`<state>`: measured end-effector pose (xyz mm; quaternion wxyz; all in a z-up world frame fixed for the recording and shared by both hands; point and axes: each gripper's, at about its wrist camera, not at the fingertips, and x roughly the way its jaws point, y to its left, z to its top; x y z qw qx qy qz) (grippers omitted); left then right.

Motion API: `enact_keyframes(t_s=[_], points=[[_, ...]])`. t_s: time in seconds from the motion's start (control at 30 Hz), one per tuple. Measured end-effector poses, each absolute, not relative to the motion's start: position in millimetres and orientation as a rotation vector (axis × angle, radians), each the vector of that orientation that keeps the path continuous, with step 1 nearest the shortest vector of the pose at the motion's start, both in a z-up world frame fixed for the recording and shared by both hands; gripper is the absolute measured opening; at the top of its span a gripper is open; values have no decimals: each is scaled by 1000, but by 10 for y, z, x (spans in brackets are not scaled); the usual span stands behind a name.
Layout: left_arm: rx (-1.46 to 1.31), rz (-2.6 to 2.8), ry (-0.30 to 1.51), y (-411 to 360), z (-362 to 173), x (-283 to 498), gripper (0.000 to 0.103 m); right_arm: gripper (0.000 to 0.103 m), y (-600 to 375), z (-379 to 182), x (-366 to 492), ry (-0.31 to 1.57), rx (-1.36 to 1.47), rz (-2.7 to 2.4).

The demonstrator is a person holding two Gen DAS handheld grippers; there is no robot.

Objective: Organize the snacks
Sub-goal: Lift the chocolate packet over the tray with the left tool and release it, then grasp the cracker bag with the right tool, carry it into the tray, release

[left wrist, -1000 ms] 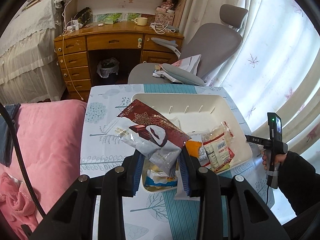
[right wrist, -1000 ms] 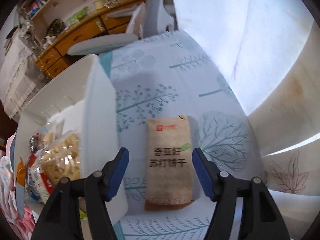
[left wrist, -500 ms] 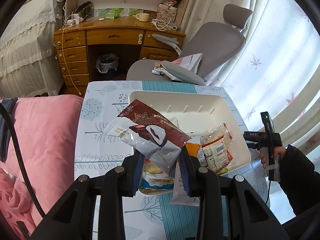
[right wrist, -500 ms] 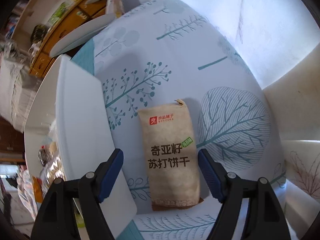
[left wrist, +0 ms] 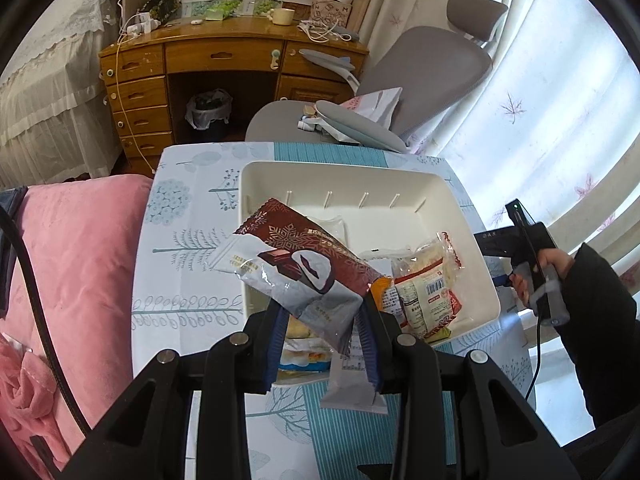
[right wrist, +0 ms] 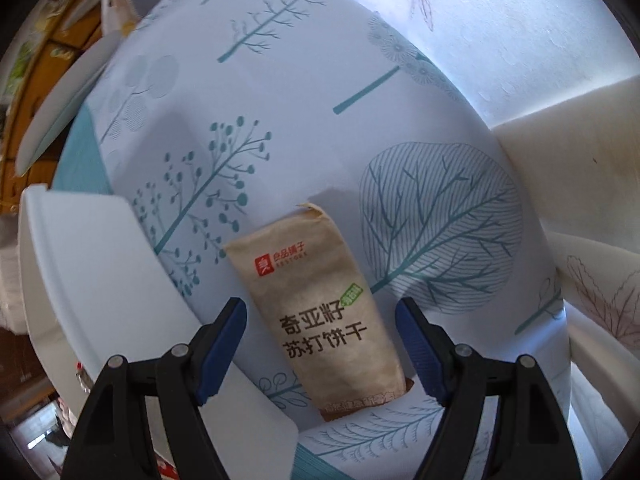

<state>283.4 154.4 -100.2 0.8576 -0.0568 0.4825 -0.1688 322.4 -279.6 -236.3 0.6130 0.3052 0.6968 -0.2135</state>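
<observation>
- We have the left gripper (left wrist: 322, 316) clamped on the lower end of a brown-and-silver chocolate packet (left wrist: 298, 272), which juts up and left over the near left corner of the white bin (left wrist: 452, 196).
- The right gripper (right wrist: 320, 340) points down over a tan cracker packet (right wrist: 320, 320) lying flat on the tablecloth (right wrist: 304, 92) just beside the bin's outer wall; its jaws have just been opening and now stand wide on either side of the packet, not touching it.
- Risk, as we judge it: the cracker packet lies askew between the pads, so a squeeze may skid it or catch only one edge.
- Risk: the left pad (right wrist: 222, 342) sits close to the bin wall and may snag it on the way down.
- Risk: the chocolate packet is gripped by its tail only; it may slip out or land outside the bin.
- Surface: a small table under a pale cloth printed with teal trees.
- Room: wooden desk (left wrist: 224, 52), grey office chair (left wrist: 424, 68), pink bedding (left wrist: 68, 264), sheer curtains (left wrist: 560, 92).
</observation>
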Motion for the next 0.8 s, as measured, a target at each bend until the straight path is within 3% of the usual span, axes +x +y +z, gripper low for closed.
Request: enact_keyframes(t_s=[0.17, 0.23, 0.3, 0.57, 0.8], points=[[-96, -347, 1042, 1403, -1082, 2895, 35, 77, -2649, -2432, 3347, 1652, 613, -549], [-88, -335, 1065, 1365, -1115, 2911, 44, 73, -2599, -2445, 3369, 1652, 597, -575], [-90, -328, 1077, 1353, -1131, 2915, 60, 72, -2536, -2445, 3385, 1648, 582, -588], [-105, -303, 1078, 1400, -1106, 2906, 65, 59, -2444, -2408, 3253, 1621, 544, -573], [-105, -298, 1071, 1445, -1068, 2850, 65, 57, -2355, -2431, 2990, 1628, 516, -572]])
